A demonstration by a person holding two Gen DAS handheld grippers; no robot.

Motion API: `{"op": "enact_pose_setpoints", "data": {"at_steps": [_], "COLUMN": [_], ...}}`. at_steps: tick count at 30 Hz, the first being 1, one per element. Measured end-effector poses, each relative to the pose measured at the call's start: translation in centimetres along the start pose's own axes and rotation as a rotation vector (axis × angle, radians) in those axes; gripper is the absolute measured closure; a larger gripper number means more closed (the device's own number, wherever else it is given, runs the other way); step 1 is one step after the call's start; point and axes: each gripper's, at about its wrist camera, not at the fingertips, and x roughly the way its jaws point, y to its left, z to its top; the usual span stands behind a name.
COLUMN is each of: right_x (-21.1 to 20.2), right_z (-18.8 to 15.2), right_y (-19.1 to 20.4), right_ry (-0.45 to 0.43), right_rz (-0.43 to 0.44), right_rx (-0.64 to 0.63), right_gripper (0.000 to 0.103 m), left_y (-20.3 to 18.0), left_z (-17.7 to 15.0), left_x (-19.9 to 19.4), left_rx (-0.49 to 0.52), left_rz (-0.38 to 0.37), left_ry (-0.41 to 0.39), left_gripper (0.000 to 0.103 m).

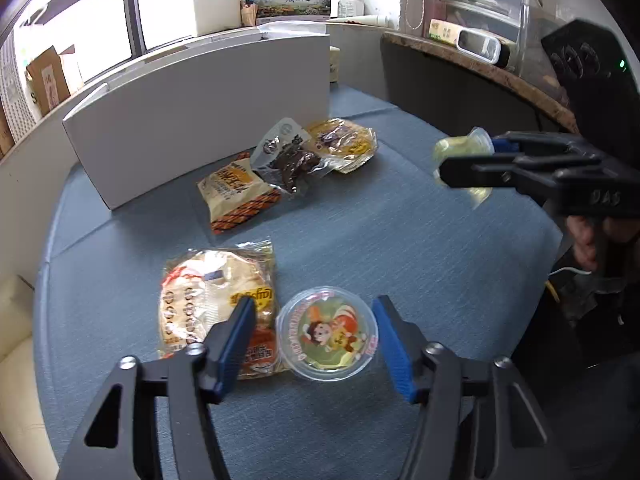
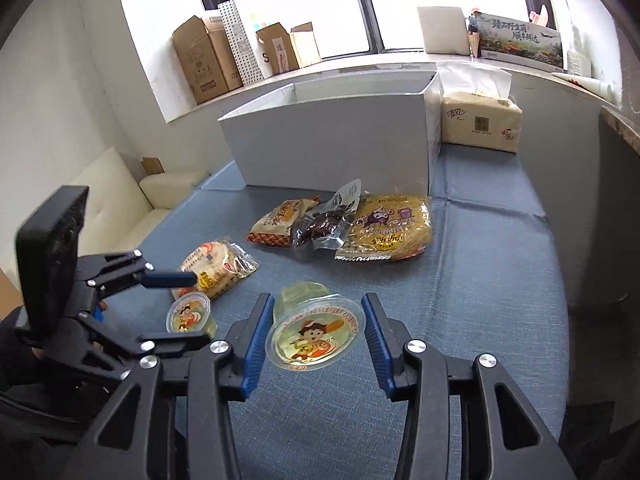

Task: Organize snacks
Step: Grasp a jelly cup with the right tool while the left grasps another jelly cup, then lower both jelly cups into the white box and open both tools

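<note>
Right claw [image 2: 316, 338] clamped on jelly cup [image 2: 316, 332], lifted above blue surface [image 2: 480, 280]. Left claw [image 1: 316, 340] apart around second jelly cup [image 1: 327, 334], pads not touching; bread pack [image 1: 216, 300] just beside.

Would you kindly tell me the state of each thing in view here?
Right gripper: shut on lifted jelly cup, tilted.
Left gripper: open, straddling second jelly cup, which sits upright, sealed.
White box: upright, top open.
Bread packet: flat, unopened.
</note>
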Motion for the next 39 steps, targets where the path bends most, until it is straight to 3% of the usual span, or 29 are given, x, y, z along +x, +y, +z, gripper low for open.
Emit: {"op": "enact_pose_setpoints", "data": {"at_steps": [1, 12, 19, 25, 31, 35, 39], "right_x": [-0.2, -1.1, -1.5, -2.4, -1.4, 1.1, 5.0], "right_z": [0.0, 0.8, 3.3, 9.1, 16.8, 21.2, 23.8], "right_y": [-0.1, -0.1, 0.4, 1.1, 0.7, -0.6, -2.2], "right_ry": [-0.002, -0.025, -0.055, -0.143, -0.242, -0.237, -0.161], "right_rz": [0.004, 0.008, 0.0, -0.02, -0.024, -0.037, -0.076], "right_rx": [0.003, 0.024, 0.004, -0.039, -0.032, -0.011, 0.008], "right_gripper": [0.054, 0.054, 0.054, 0.054, 0.054, 0.054, 0.054], "left_y": [0.0, 1.7, 3.6, 6.3, 11.0, 13.6, 15.1], "left_z": [0.0, 1.4, 4.6, 10.2, 16.5, 20.5, 23.2], "left_x": [-0.1, -4.1, -7.2, -8.4, -7.1, -5.6, -2.8], "left_rx": [0.0, -0.054, -0.055, -0.044, -0.159, -0.204, -0.219], "left_rz": [-0.018, -0.086, 0.012, 0.121, 0.154, 0.13, 0.137], "left_ry": [-0.001, -0.115, -0.198, -0.286, -0.331, -0.334, -0.294], "left_gripper": [0.051, 0.051, 0.051, 0.051, 0.051, 0.051, 0.051]}}
